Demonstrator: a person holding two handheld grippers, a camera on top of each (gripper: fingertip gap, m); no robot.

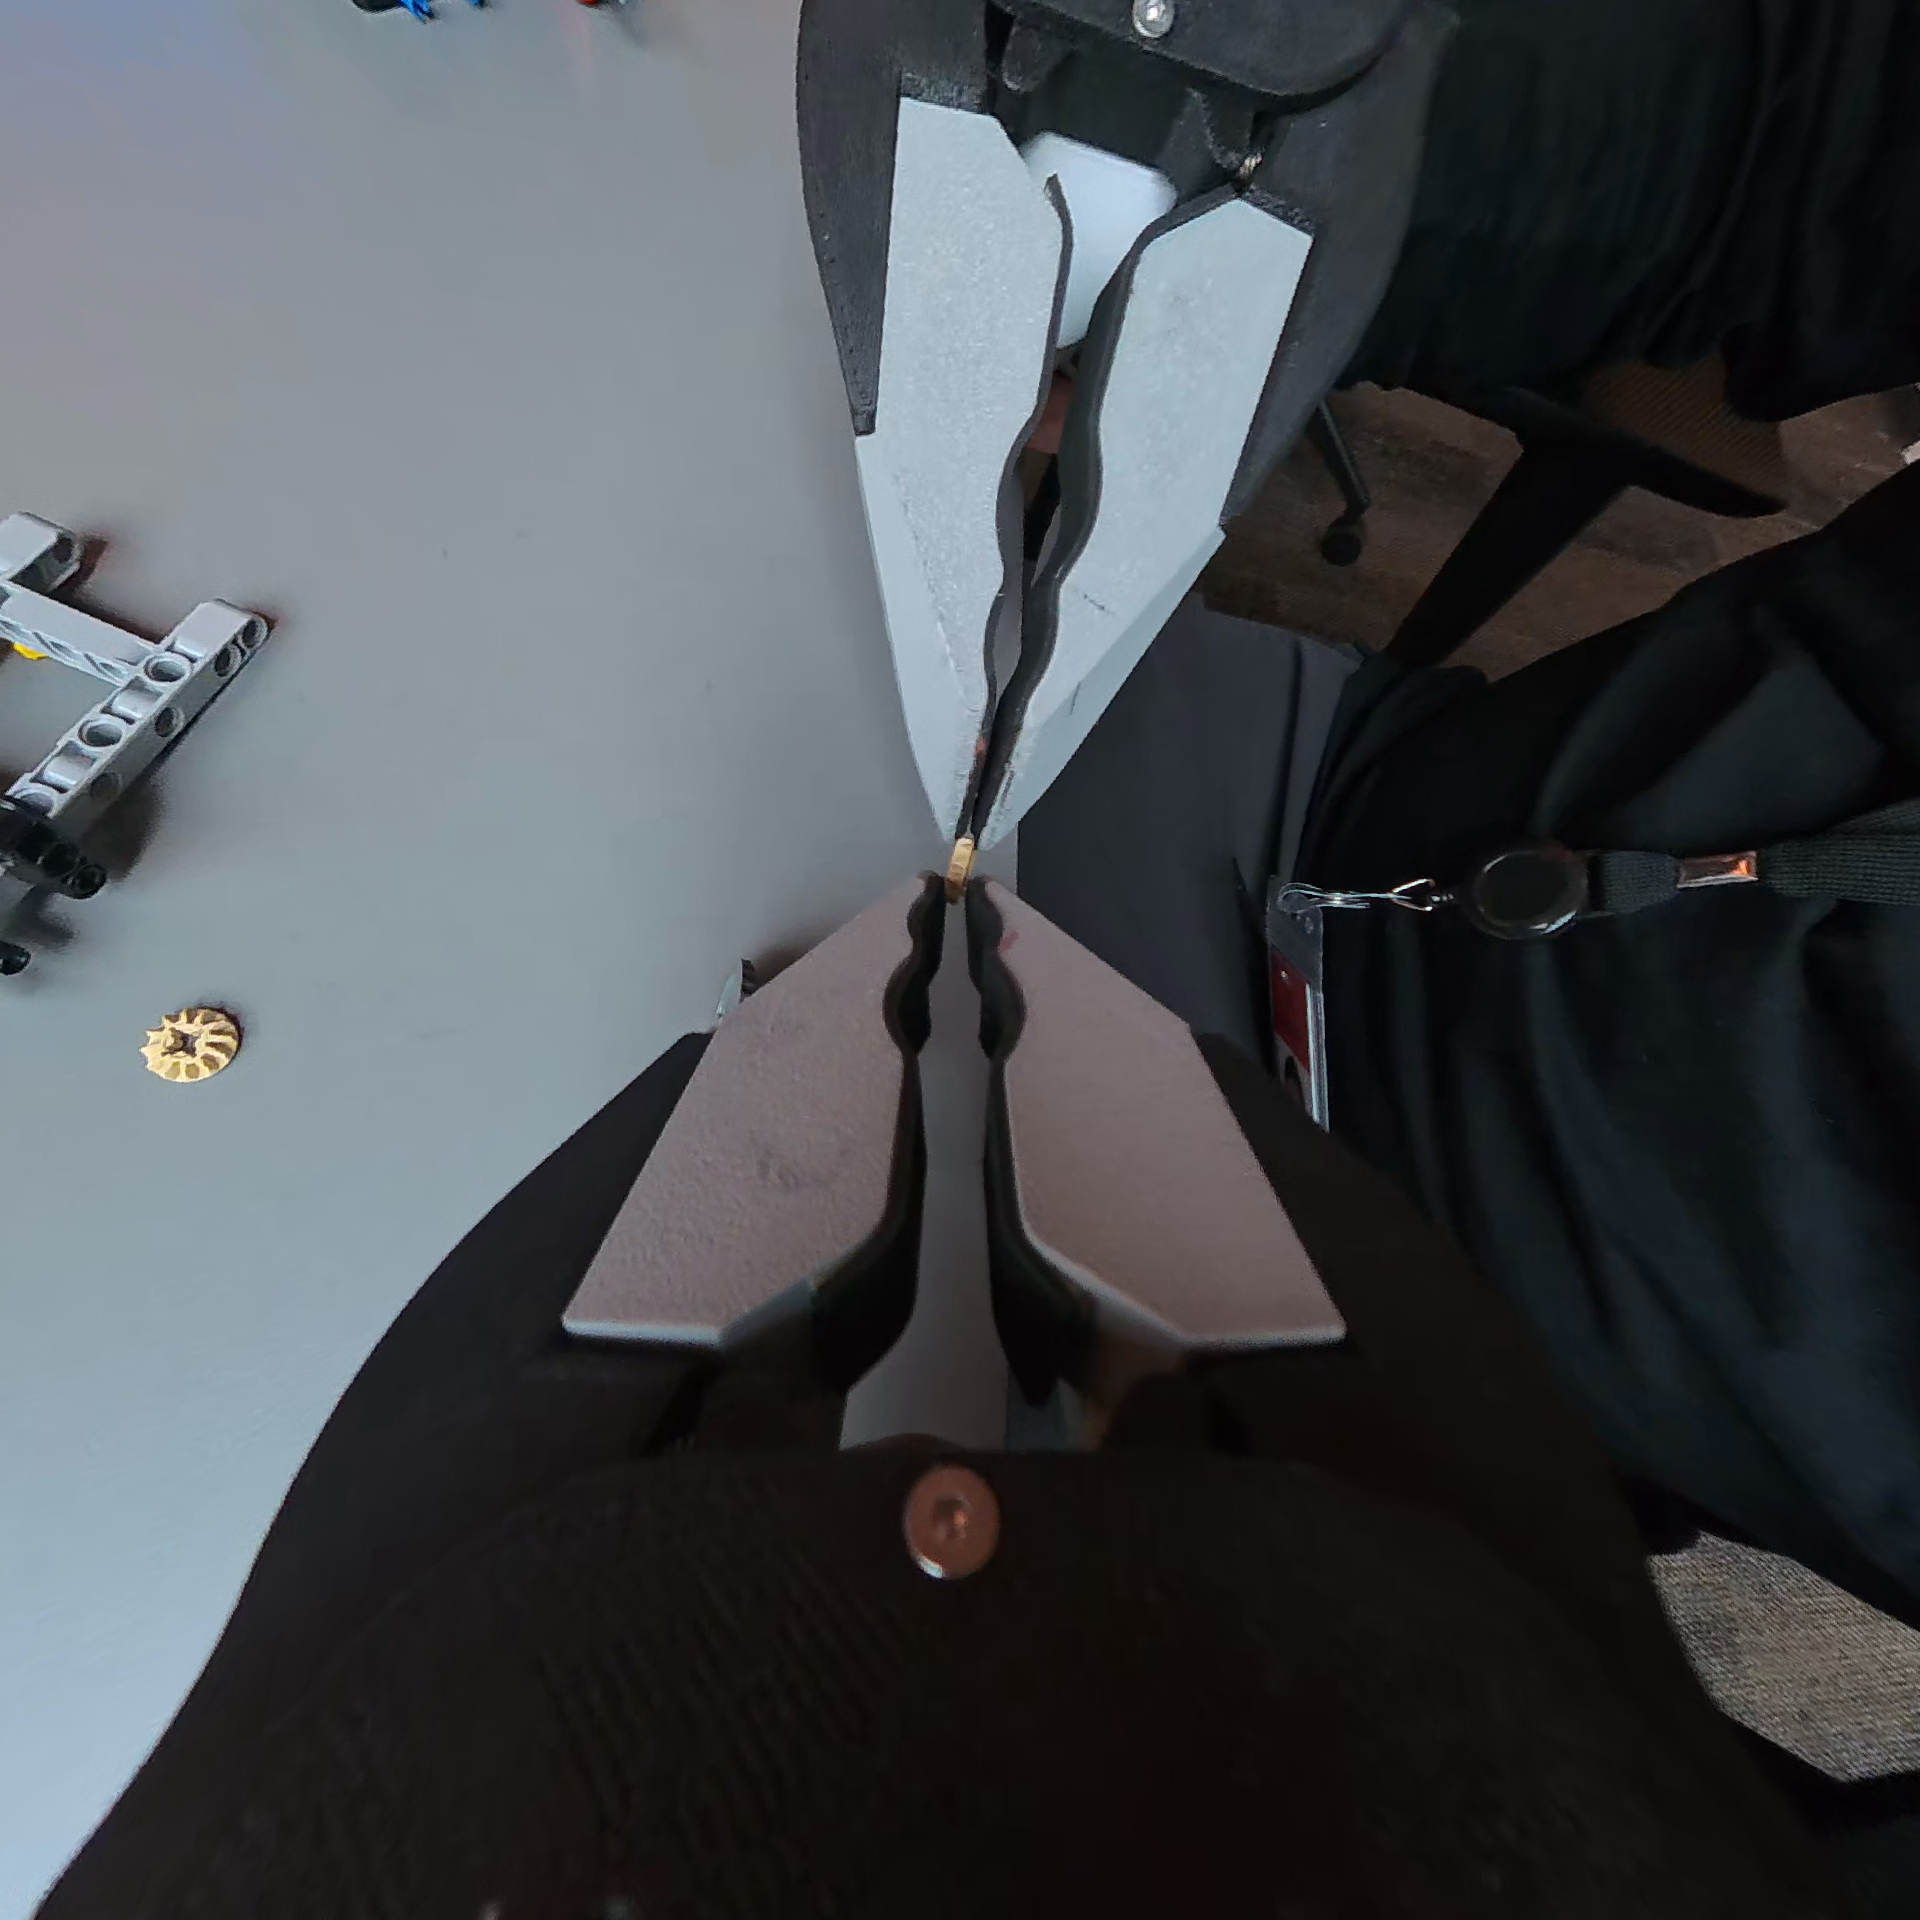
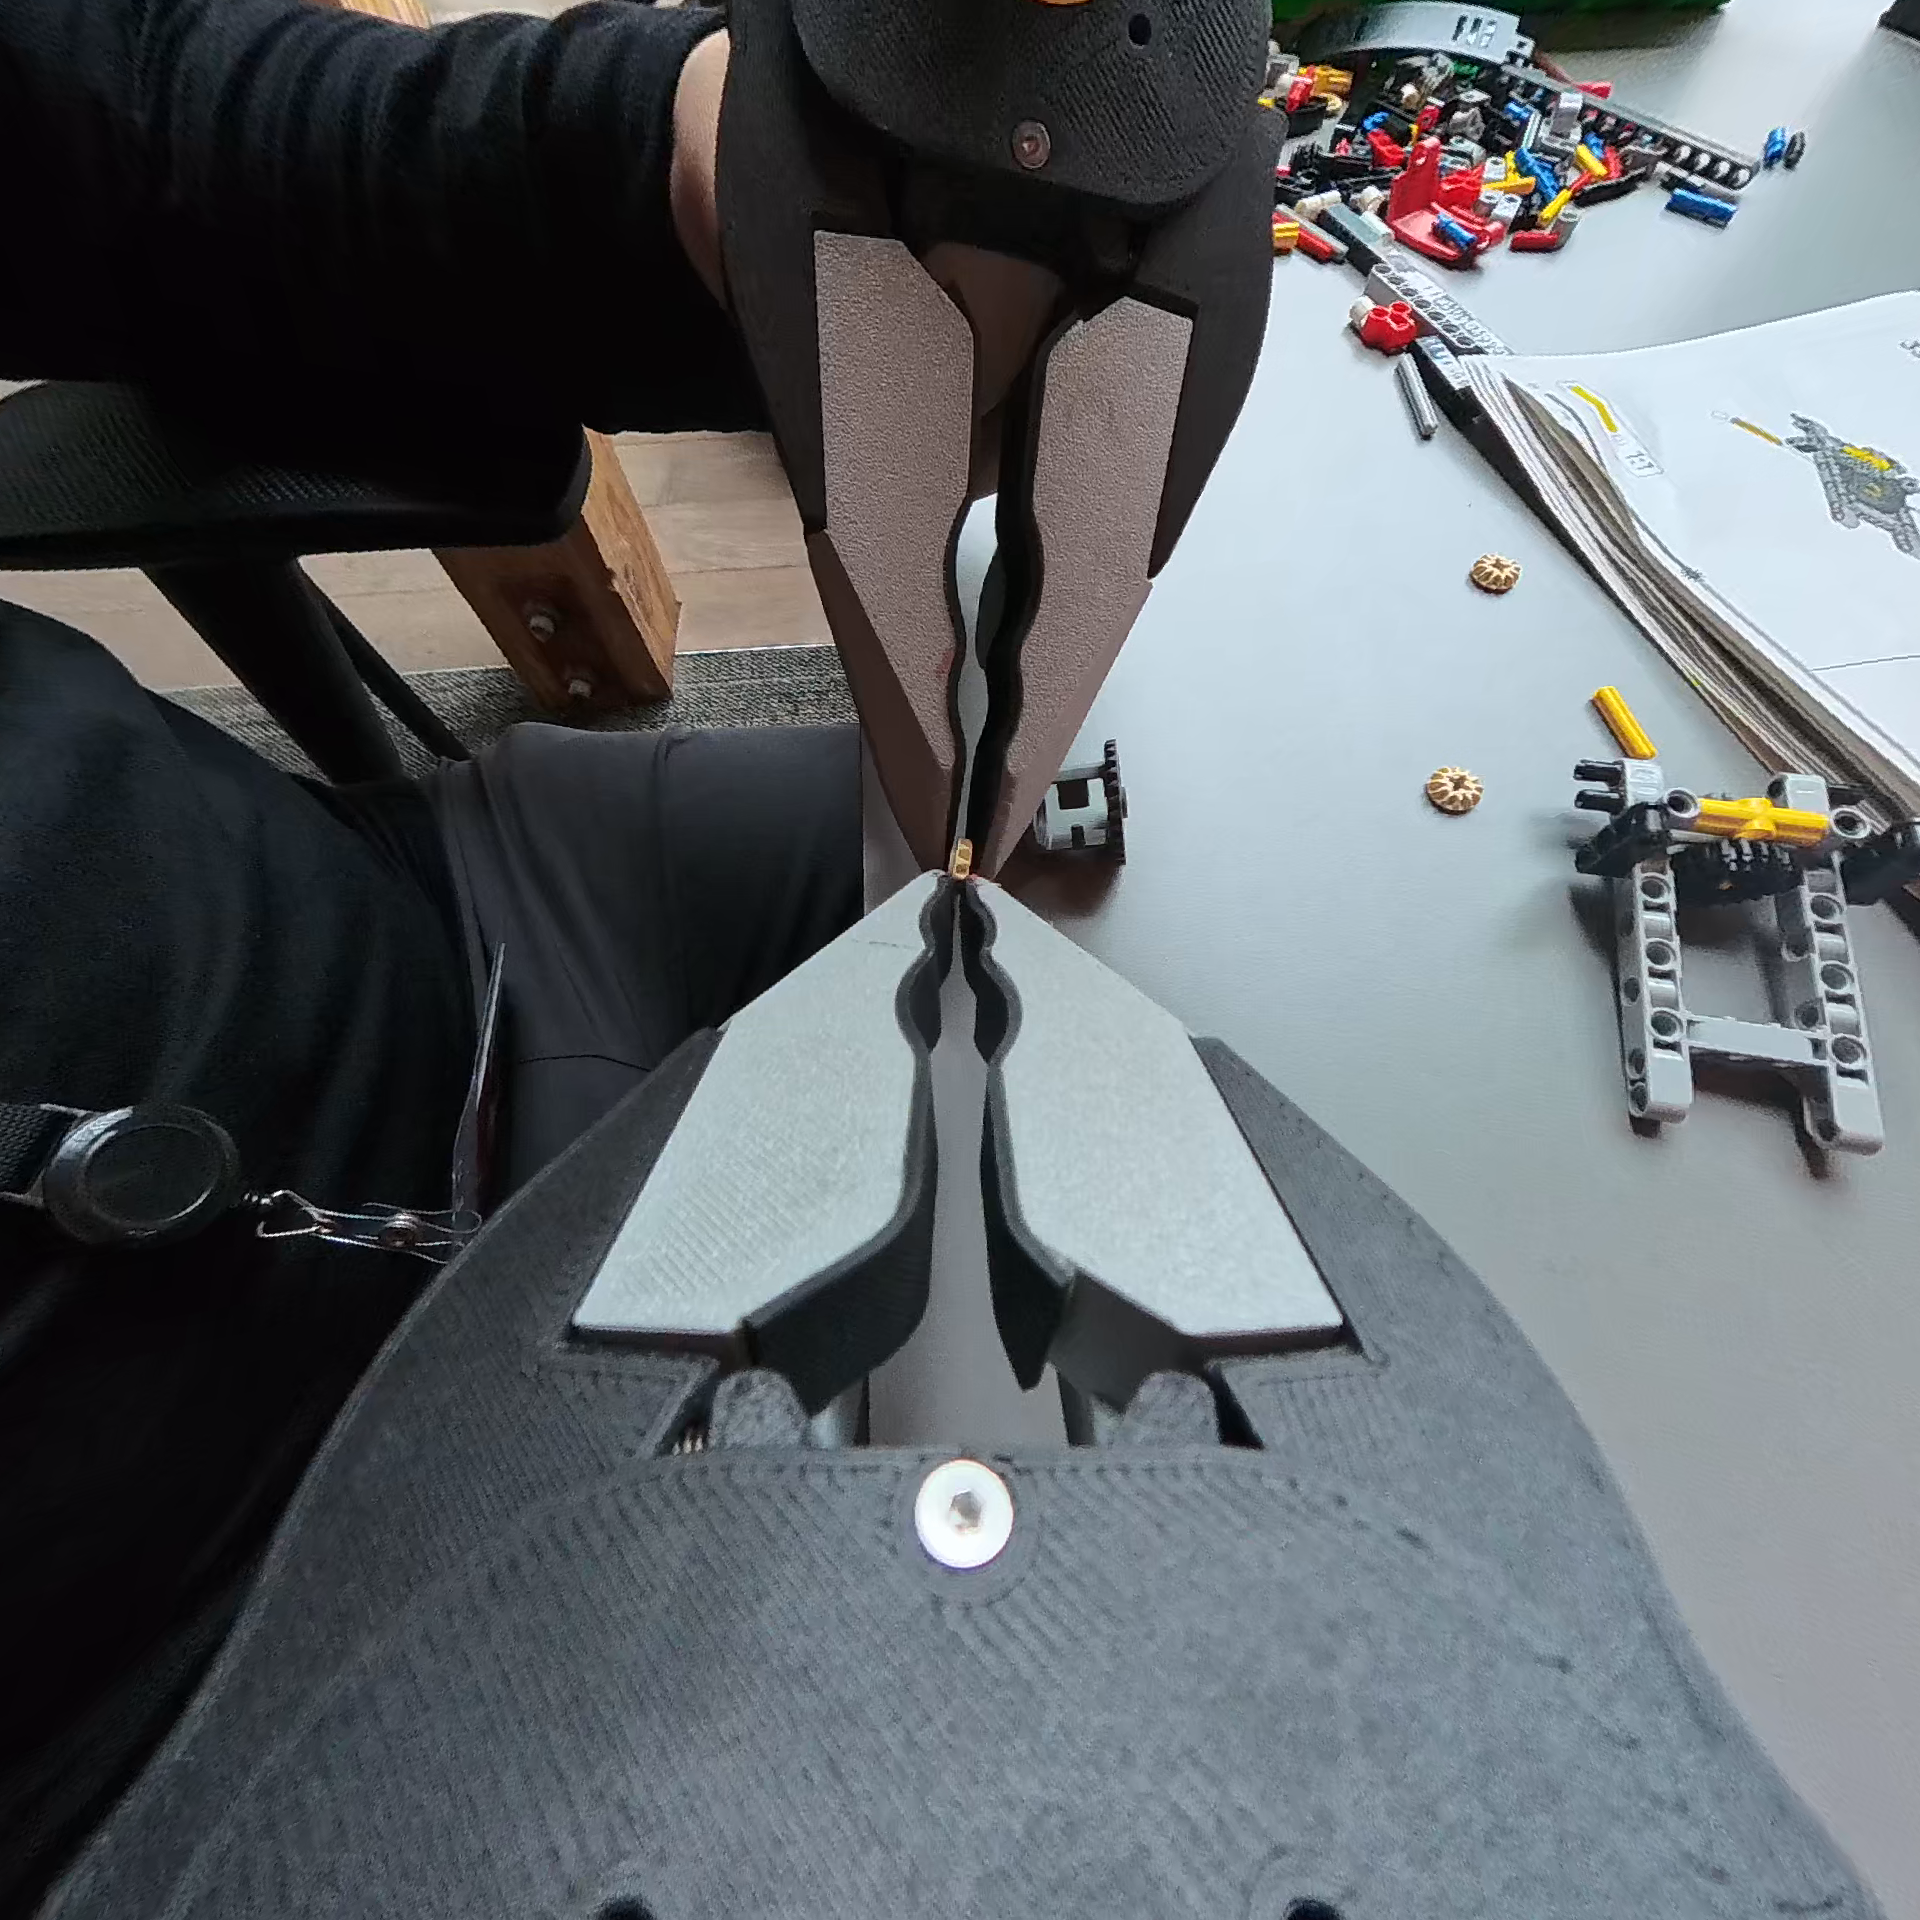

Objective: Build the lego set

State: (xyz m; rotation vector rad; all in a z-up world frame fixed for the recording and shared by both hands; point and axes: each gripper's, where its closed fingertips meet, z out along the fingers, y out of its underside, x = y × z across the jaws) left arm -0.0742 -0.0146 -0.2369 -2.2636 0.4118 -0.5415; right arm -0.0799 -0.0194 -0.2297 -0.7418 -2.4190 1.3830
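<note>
Tan piece pinched between both gripper tips

Tan lego piece [image 1: 962, 864], very small, sits where your 2 grippers meet tip to tip, above the near edge of the grey table [image 1: 468, 364]. Your left gripper [image 1: 948, 896] has its fingers nearly together at the tips and closed on the lower end of the piece. Your right gripper [image 2: 958, 891] comes in from the opposite side, its fingers also drawn together, clamping the other end. What kind of part it is you cannot tell; it is too small and mostly hidden by the black pads.

On the table to your side lies the grey beam frame [image 2: 1745, 966] with black connectors and a yellow axle connector [image 2: 1756, 819] across its top. 2 tan bevel gears [image 2: 1452, 790] lie apart from it, 1 near the frame and 1 [image 2: 1496, 571] beside the open instruction booklet [image 2: 1766, 499]. A yellow axle [image 2: 1624, 722] lies between the booklet and the frame. A small grey-and-black gear assembly [image 2: 1086, 810] sits just beside the left gripper's tip in the right wrist view. A heap of mixed coloured pieces [image 2: 1455, 177] lies at the far end of the table.
</note>
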